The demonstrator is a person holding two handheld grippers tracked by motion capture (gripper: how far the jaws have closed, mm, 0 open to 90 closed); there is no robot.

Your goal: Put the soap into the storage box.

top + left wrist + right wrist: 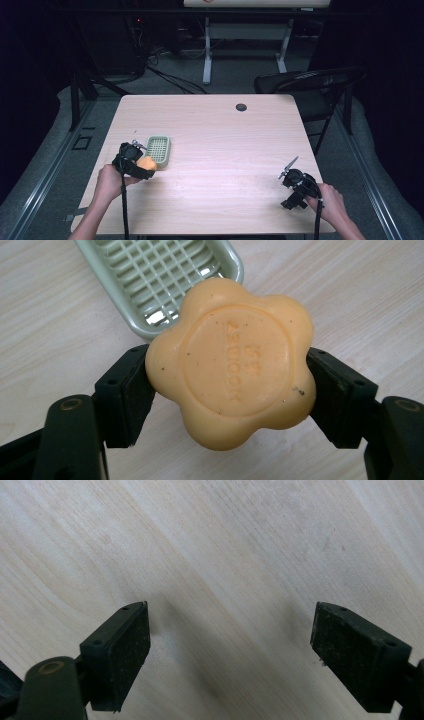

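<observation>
The left gripper (227, 390) sits near the counter's (220, 135) left edge, toward the near-left corner, held in the person's left hand (109, 181). Its fingers (125, 395) are clamped on an orange flower-shaped soap (230, 362), one pad pressed to each side of the bar. In the left gripper view the soap's flat face is turned to the camera and carries raised lettering inside a round stamped ring, with a few dark specks on it. From the high view the soap (147, 163) is just at the near end of a pale green dish (158, 150) with a slatted grid floor. In the left gripper view the soap overlaps the dish's (150, 270) near corner; whether it touches the rim I cannot tell.

The right gripper (295, 187) is near the counter's right edge, toward the near-right corner, in the right hand (330, 200), well apart from the soap and dish. In the right gripper view its fingers (117, 652) stand wide apart with nothing between them, above bare pale wood (225, 555).

A small dark round cap (241, 107) is set into the counter near the far edge. Beyond the far-right corner stands a black chair (310, 85).
</observation>
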